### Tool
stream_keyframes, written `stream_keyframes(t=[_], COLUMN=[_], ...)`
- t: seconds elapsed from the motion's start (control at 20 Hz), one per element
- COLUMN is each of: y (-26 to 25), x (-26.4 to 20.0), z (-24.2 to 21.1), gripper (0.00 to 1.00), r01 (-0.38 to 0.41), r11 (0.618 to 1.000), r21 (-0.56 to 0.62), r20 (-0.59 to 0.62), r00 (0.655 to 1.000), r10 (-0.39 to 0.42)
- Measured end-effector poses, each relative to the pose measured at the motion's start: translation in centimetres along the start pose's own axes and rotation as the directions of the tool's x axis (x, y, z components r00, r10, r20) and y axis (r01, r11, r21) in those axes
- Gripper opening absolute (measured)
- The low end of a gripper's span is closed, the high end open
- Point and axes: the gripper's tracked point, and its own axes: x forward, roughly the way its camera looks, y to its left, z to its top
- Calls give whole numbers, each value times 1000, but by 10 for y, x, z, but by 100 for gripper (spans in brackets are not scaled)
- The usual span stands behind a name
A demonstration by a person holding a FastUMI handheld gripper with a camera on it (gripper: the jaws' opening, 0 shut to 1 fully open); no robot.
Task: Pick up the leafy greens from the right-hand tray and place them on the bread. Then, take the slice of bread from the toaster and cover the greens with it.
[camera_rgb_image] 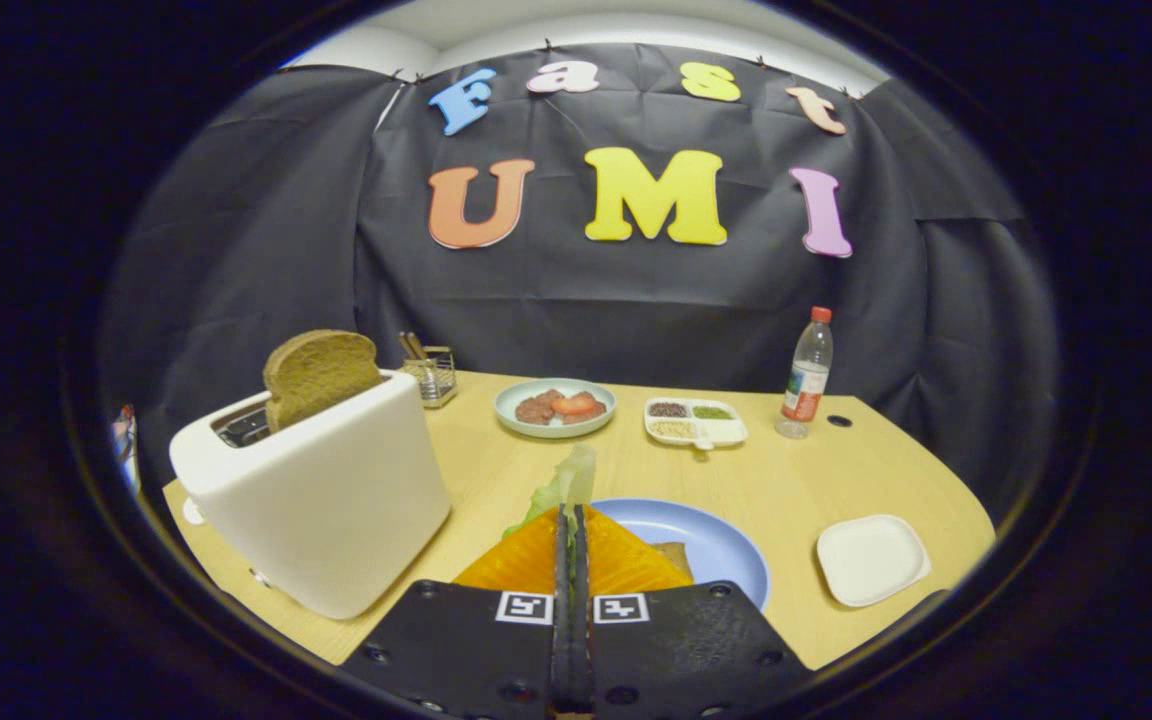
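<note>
Now you're carrying the leafy greens (pixel 568 482) pinched between the gripper (pixel 572 530) fingers, jaws clenched tight on the leaf so only a thin seam is showing between them. The pale frilly end is sticking up just past the fingertips, over the blue plate (pixel 716 545) near the table's front edge. You're gripping it edge-on, which seems sensible, since a limp leaf would likely be slipping out of a looser hold. Just under the fingers a brown corner of the bread (pixel 674 556) is peeking out on that plate, which is where the greens are due to go. You're holding the tool low and roughly level, aimed across the table (pixel 786 480) toward its far edge. Off toward the left edge, the white toaster (pixel 321 505) is standing with the slice of bread (pixel 319 375) poking up from its slot, waiting for the covering step. At the right front corner the white tray (pixel 871 558) is sitting bare.
</note>
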Motion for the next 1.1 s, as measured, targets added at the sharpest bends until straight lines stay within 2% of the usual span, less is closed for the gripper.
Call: stream_keyframes(t=[0.15, 0.5, 0.55, 0.65, 0.85, 0.95, 1.1], y=[-26, -56, -58, -65, -76, -73, -66], x=[13, 29, 30, 26, 8, -6, -34], z=[-12, -31, -32, -31, -24, -19, -3], gripper=[0, 2, 10, 35, 92, 97, 96], r01=[19, 13, 15, 32, 72, 85, 107], r11=[999, 993, 994, 994, 990, 991, 989], r21=[26, 115, 111, 107, 120, 105, 104], r20=[-40, -120, -119, -113, -92, -86, -65], r00=[999, 993, 993, 993, 994, 993, 993], r10=[-18, 1, -2, -20, -62, -76, -100])
